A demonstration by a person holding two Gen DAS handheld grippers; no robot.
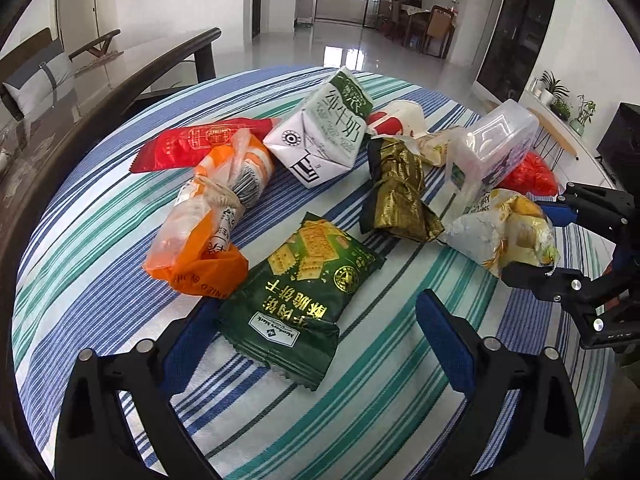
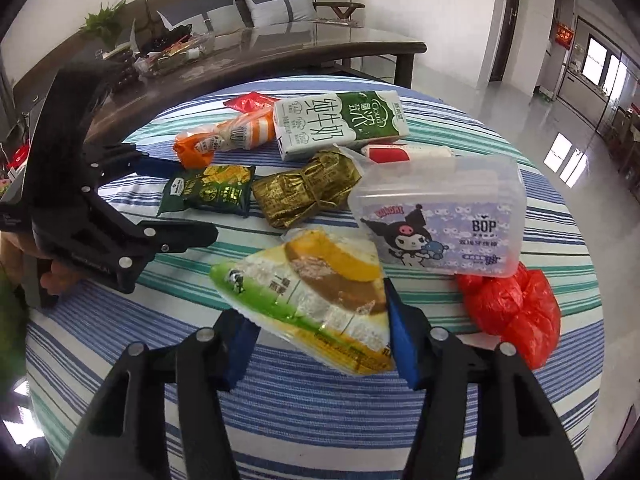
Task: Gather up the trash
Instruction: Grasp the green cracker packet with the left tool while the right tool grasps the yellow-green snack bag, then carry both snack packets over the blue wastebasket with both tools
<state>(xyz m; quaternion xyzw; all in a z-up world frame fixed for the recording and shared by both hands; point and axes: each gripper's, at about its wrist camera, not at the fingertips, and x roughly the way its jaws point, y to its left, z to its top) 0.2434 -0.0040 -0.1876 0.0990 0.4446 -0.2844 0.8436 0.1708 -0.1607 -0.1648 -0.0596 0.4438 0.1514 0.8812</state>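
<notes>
- My right gripper (image 2: 320, 336) pinches the cake wrapper (image 2: 308, 300) between its blue pads, at the near edge of the striped tablecloth (image 2: 280, 420).
- The clear floss box (image 2: 440, 216) and red bag (image 2: 516, 312) crowd its right side; the gold wrapper (image 2: 304, 192) lies just beyond.
- The wrapper's long axis runs diagonally, its green end toward my left.
- My left gripper (image 1: 316, 332) is spread wide around the green cracker packet (image 1: 304, 288), pads not pressing it.

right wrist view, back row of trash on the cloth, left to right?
Red wrapper → orange-striped bag → milk carton → red-and-white pack. The nearer row is left out.
</notes>
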